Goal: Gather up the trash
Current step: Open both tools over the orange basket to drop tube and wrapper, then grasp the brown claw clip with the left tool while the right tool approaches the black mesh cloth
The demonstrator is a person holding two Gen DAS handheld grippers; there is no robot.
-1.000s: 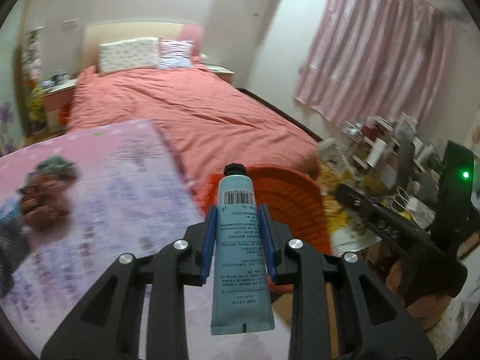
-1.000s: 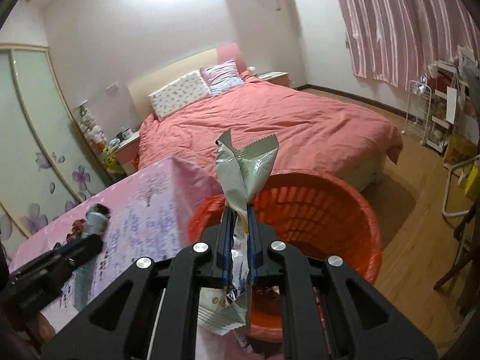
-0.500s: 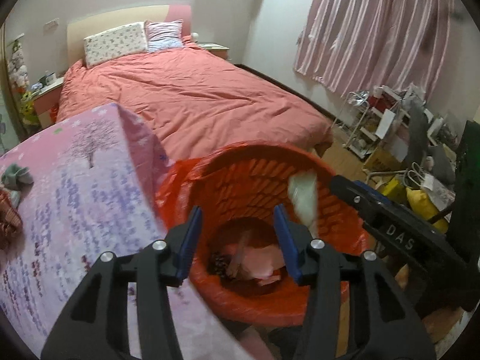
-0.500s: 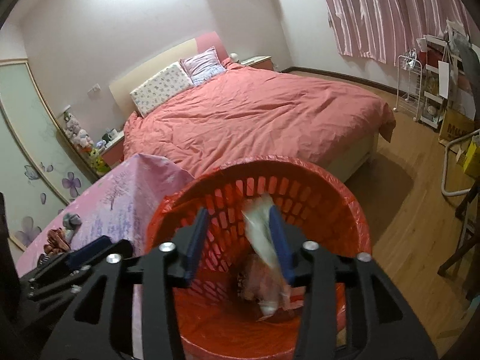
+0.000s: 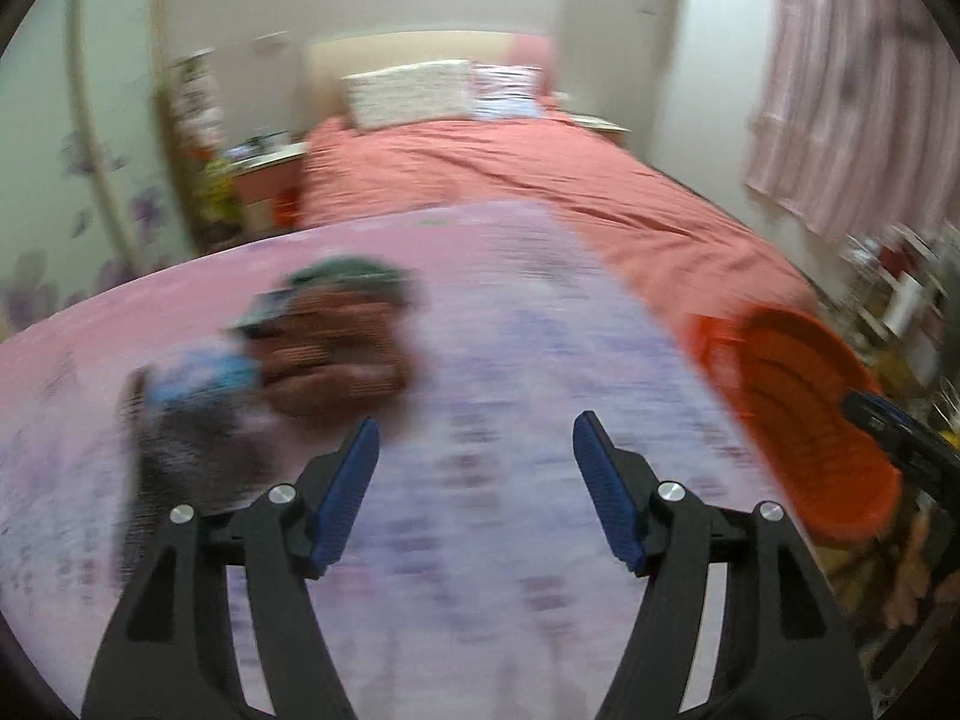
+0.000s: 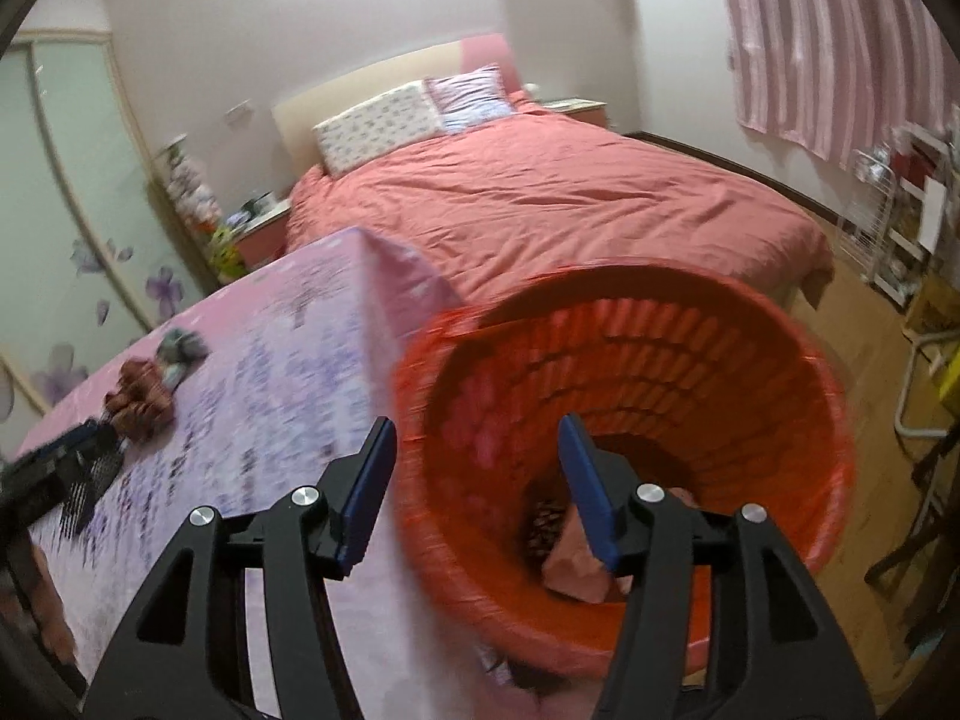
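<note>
- The round orange plastic basket with latticed walls (image 6: 630, 372) stands on the floor just beside the right edge of the table under its pink-and-lilac printed cloth (image 6: 288, 360); crumpled pink wrappers and other trash (image 6: 576, 564) lie at its bottom.
- A blurred heap of litter, brown, teal and light blue (image 5: 324, 348), lies on the cloth at the left, too smeared to name piece by piece.
- The right gripper (image 6: 477, 486) tilts down over the basket's near rim, its blue-padded jaws opening with nothing between them.
- The left gripper (image 5: 474, 492) points down at the tablecloth, right of the heap, jaws likewise opening and empty.
- A bed with a salmon-pink cover (image 6: 540, 192) fills the far side.
</note>
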